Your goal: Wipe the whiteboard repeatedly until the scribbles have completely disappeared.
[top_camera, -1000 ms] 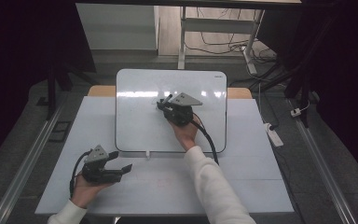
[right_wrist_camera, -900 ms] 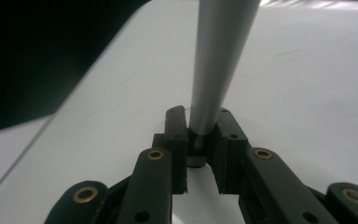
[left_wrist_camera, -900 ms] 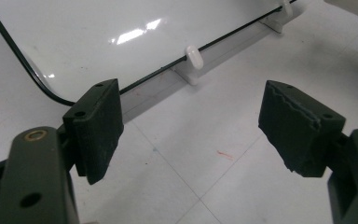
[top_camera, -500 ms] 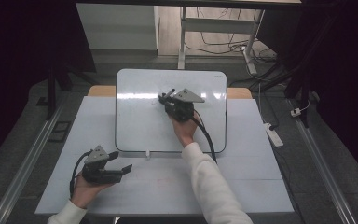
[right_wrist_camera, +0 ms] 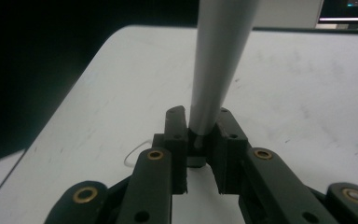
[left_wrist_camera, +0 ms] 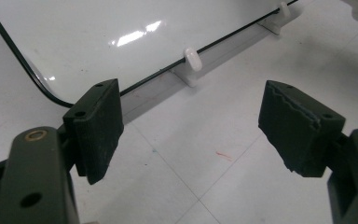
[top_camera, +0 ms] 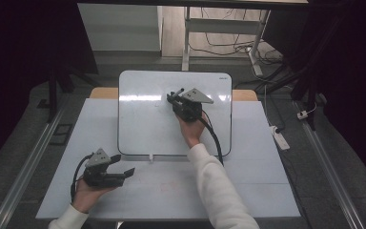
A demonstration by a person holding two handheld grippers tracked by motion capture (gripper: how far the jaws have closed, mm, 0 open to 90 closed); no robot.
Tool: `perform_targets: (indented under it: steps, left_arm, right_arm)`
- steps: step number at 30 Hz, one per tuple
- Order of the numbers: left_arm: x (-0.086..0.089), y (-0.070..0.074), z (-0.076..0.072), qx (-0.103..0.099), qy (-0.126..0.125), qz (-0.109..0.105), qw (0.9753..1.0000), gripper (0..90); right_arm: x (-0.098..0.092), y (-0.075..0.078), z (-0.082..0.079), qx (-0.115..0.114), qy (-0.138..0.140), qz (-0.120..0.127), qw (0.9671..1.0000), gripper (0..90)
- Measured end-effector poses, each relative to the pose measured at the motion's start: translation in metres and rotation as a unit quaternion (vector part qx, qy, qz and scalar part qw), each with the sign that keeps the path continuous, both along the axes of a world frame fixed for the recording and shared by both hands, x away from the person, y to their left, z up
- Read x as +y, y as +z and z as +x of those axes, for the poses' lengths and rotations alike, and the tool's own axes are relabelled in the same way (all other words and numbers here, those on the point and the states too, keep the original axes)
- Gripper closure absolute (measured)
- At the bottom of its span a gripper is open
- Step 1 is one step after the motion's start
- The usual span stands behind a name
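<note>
The whiteboard [top_camera: 143,119] serves as the reference item; it lies flat on the white table [top_camera: 267,191], toward the table's far edge. The right gripper [top_camera: 177,98] is positioned over the upper middle of the whiteboard, held by the person's right hand [top_camera: 191,130], whose sleeve extends back across the whiteboard's near edge. In the right gripper view, the jaws are closed tightly on a grey marker [right_wrist_camera: 216,60], which stands between them and rises away from the camera over the board surface. In the high view the marker [top_camera: 175,93] projects from the gripper toward the whiteboard's far edge. The left gripper [top_camera: 124,164] sits off the whiteboard, just beyond its near left corner, resting low over the table in the left hand [top_camera: 88,193]. Its jaws are spread wide apart and grip nothing. In the left gripper view, a white clip [left_wrist_camera: 192,59] on the whiteboard's near edge is visible between the open jaws, beyond them.
</note>
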State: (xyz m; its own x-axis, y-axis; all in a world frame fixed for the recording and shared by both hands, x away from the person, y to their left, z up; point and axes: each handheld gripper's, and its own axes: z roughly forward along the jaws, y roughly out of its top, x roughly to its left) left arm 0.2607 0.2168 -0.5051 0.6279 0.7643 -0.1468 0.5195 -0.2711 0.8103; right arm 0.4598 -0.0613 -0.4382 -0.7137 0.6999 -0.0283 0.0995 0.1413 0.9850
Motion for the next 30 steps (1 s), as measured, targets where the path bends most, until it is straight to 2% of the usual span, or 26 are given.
perform_targets:
  steps: [3,4,5,9,11,14,15,16,17,20,21,23,26,28,30]
  left_arm:
    - [-0.001,-0.001,0.001,0.001,-0.001,0.001,1.0000,22.6]
    - [-0.001,-0.001,0.000,0.001,-0.001,0.003,1.0000,22.6]
    - [-0.001,0.000,0.000,0.000,-0.001,0.004,1.0000,22.6]
    - [0.000,0.000,-0.001,-0.002,0.001,0.001,1.0000,22.6]
    - [0.000,0.000,0.000,-0.001,0.001,0.000,1.0000,22.6]
    - [0.001,-0.001,0.001,0.000,0.000,0.000,1.0000,22.6]
    - [0.001,-0.001,0.001,0.001,0.000,0.000,1.0000,22.6]
    - [0.001,0.000,0.000,0.000,0.000,0.000,1.0000,22.6]
    - [0.001,0.000,-0.001,-0.001,0.001,0.000,1.0000,22.6]
    - [0.001,0.001,-0.002,-0.005,0.002,-0.001,1.0000,22.6]
    - [0.002,0.002,-0.002,-0.004,0.002,-0.002,1.0000,22.6]
    - [0.002,0.001,-0.001,-0.003,0.002,-0.002,1.0000,22.6]
    - [0.001,0.000,0.000,-0.002,0.001,0.001,1.0000,22.6]
    - [0.001,0.001,-0.001,-0.002,0.001,0.002,1.0000,22.6]
    - [0.001,0.001,-0.002,-0.004,0.002,0.001,1.0000,22.6]
  right_arm:
    - [0.015,-0.011,-0.010,0.010,0.062,-0.030,0.9976,78.0]
    - [0.019,-0.013,-0.012,0.003,0.069,-0.042,0.9968,78.0]
    - [0.021,-0.012,-0.011,0.002,0.067,-0.046,0.9967,78.0]
    - [0.017,-0.001,0.003,0.002,0.031,-0.004,0.9995,77.9]
    - [0.017,0.000,0.005,0.008,0.025,0.008,0.9996,78.0]
    - [0.030,-0.009,-0.005,0.010,0.071,-0.031,0.9969,77.9]
    - [0.033,-0.010,-0.008,0.005,0.079,-0.047,0.9958,78.0]
    - [0.033,-0.010,-0.009,0.003,0.078,-0.050,0.9957,78.0]
    - [0.031,-0.008,-0.007,0.005,0.075,-0.044,0.9962,78.0]
    - [0.017,0.001,0.003,0.009,0.027,-0.009,0.9996,78.0]
    - [0.014,0.002,0.005,0.011,0.025,-0.001,0.9996,77.9]
    - [0.016,0.000,0.001,0.010,0.034,-0.015,0.9992,77.9]
    - [0.023,-0.008,-0.008,0.008,0.069,-0.049,0.9964,77.9]
    - [0.020,-0.007,-0.008,0.013,0.070,-0.043,0.9965,77.9]
    - [0.014,-0.004,-0.003,0.013,0.046,-0.025,0.9986,77.9]
